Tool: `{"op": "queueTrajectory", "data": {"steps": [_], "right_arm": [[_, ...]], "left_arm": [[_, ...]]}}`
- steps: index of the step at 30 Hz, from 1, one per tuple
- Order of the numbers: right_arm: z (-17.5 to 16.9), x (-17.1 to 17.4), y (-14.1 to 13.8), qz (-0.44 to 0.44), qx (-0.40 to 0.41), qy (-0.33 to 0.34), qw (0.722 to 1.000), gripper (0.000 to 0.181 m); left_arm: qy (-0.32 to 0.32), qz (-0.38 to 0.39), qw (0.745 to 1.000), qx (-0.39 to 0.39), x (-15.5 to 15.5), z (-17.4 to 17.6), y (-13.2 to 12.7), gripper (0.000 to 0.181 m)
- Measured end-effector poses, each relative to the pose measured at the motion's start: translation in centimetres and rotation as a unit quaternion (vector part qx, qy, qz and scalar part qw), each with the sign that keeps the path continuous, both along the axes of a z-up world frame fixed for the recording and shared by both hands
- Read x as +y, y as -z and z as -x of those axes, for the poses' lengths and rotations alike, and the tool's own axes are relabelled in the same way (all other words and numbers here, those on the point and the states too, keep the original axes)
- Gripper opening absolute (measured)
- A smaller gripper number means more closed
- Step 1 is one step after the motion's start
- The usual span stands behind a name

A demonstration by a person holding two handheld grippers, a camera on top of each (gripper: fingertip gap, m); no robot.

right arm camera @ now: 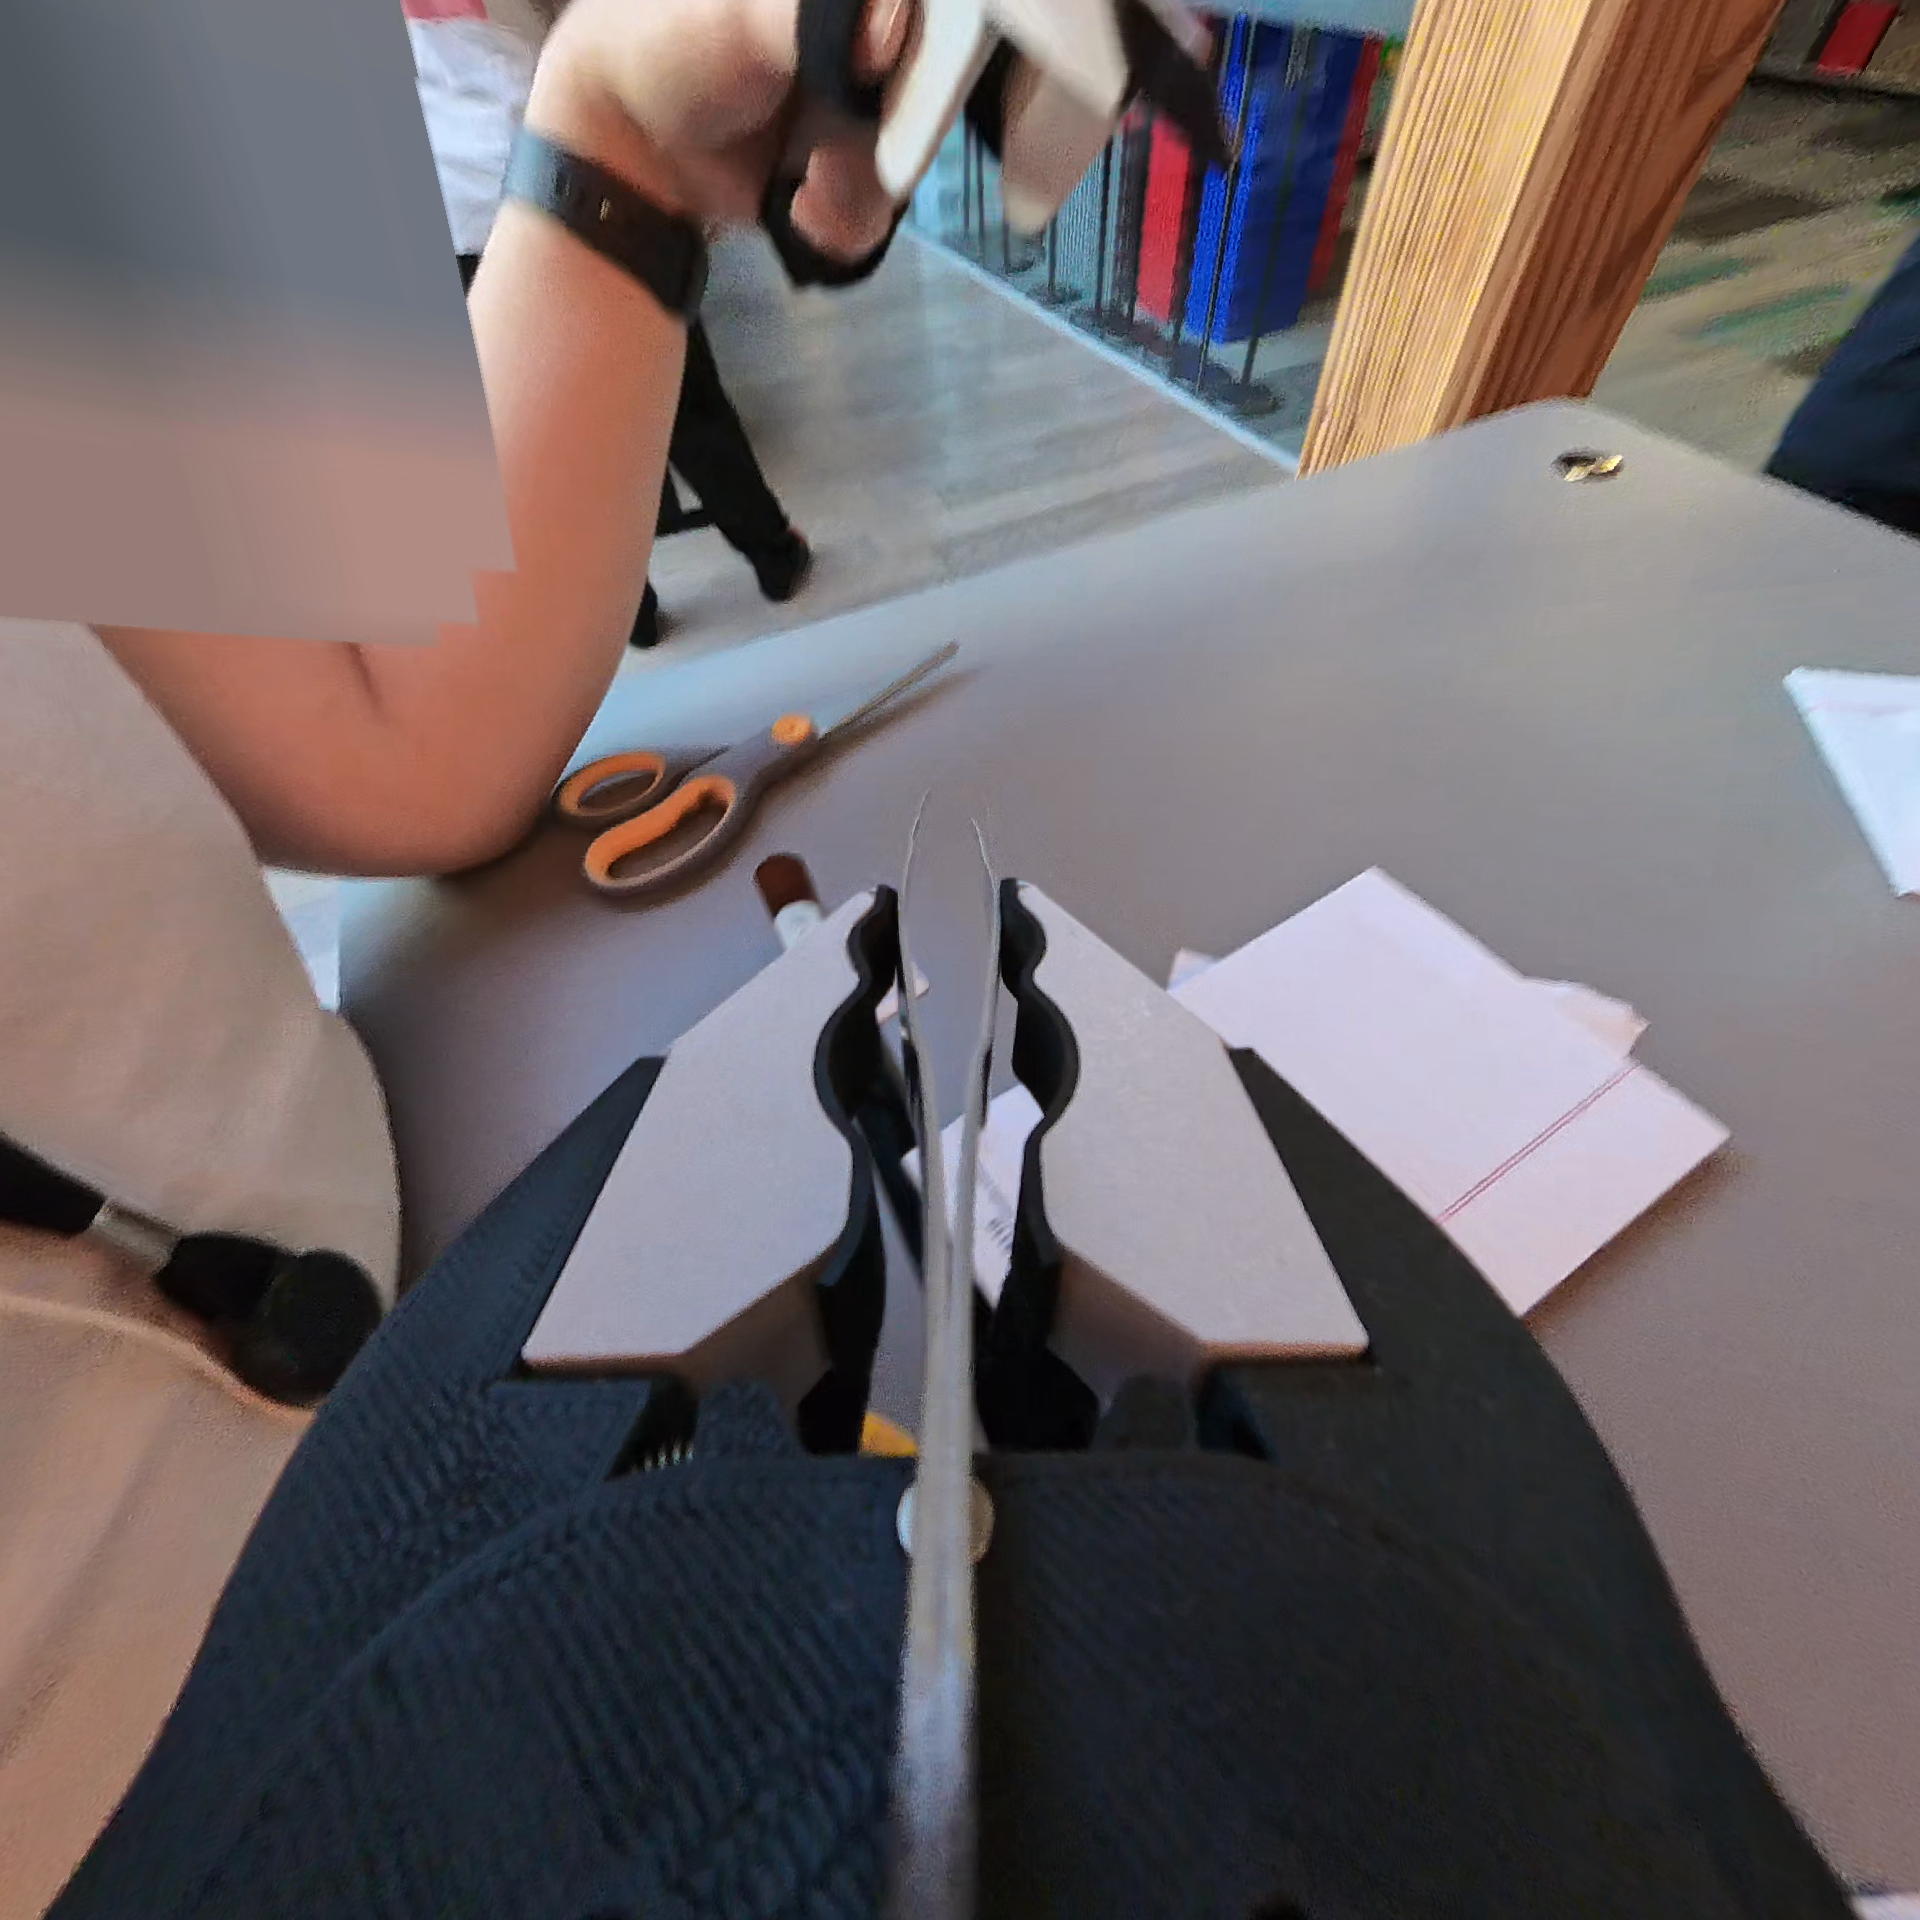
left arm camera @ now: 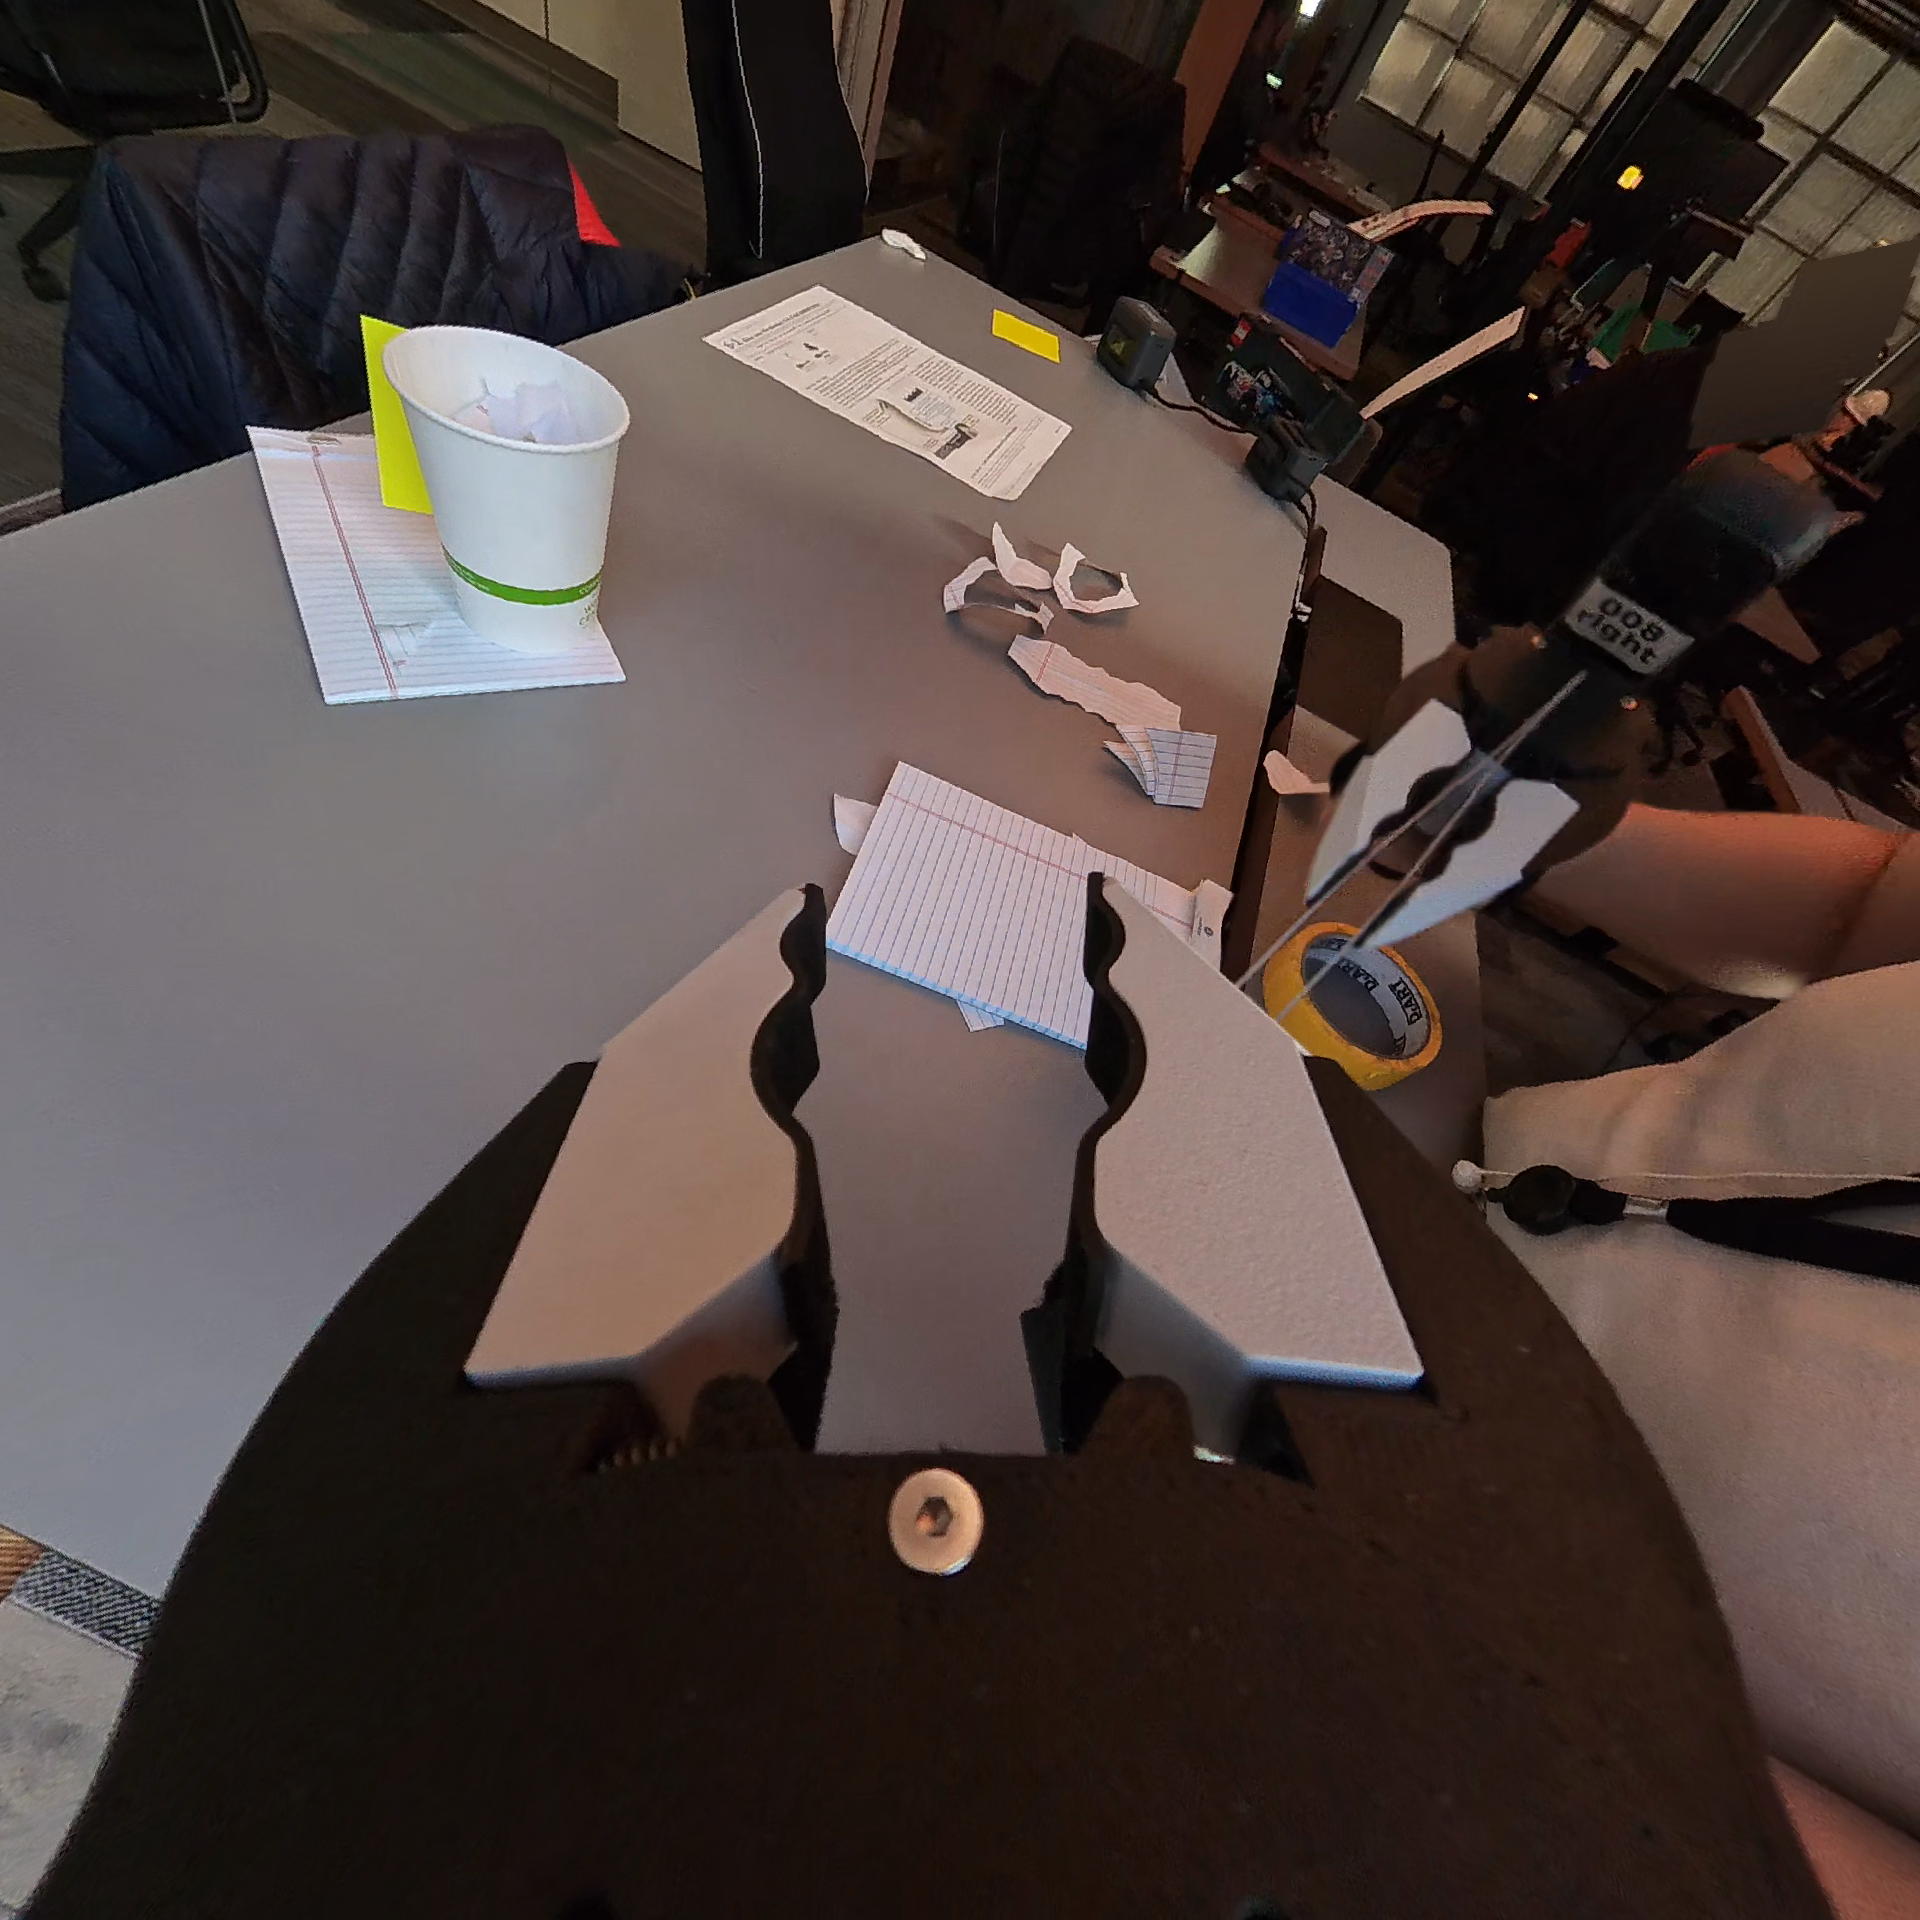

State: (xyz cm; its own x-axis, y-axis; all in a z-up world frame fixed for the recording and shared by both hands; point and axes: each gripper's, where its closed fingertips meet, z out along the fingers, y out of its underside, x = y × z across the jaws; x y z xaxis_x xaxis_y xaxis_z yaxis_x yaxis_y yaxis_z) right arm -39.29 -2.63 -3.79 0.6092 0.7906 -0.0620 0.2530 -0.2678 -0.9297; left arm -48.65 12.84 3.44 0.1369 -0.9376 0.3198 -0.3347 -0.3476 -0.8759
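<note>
Metal blades (right arm camera: pixel 943 1403), two thin ones, ran forward between the fingers of my right tool (right arm camera: pixel 940 894). Its fingers had drawn in narrow around them, though I could not tell whether the pads pressed them. Their tips pointed over the grey desk (right arm camera: pixel 1351 675), above white paper (right arm camera: pixel 1455 1070). Orange-handled scissors (right arm camera: pixel 665 800) lay beyond. My left tool (left arm camera: pixel 951 894) gaped wide and empty over a lined sheet (left arm camera: pixel 966 914), near a yellow tape roll (left arm camera: pixel 1351 1003) and torn scraps (left arm camera: pixel 1049 592). A paper cup (left arm camera: pixel 520 488) stood on a pad (left arm camera: pixel 353 582).
</note>
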Motion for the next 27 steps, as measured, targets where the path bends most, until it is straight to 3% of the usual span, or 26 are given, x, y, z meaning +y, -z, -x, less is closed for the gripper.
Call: {"op": "queueTrajectory", "data": {"steps": [4,14,27], "right_arm": [[0.5,-2.5,2.6,0.007,-0.048,0.004,0.999,0.019],[0.6,-4.9,3.9,-0.053,-0.133,-0.006,0.99,0.019],[0.3,-5.2,3.5,-0.064,-0.133,0.013,0.989,0.012]], "left_arm": [[0.0,0.002,1.0,0.003,0.0,-0.1,0.1,0.049],[0.01,0.004,1.0,0.011,-0.2,-0.7,0.4,0.049],[0.01,0.002,1.0,0.012,-0.4,-0.7,0.4,0.049]]}}
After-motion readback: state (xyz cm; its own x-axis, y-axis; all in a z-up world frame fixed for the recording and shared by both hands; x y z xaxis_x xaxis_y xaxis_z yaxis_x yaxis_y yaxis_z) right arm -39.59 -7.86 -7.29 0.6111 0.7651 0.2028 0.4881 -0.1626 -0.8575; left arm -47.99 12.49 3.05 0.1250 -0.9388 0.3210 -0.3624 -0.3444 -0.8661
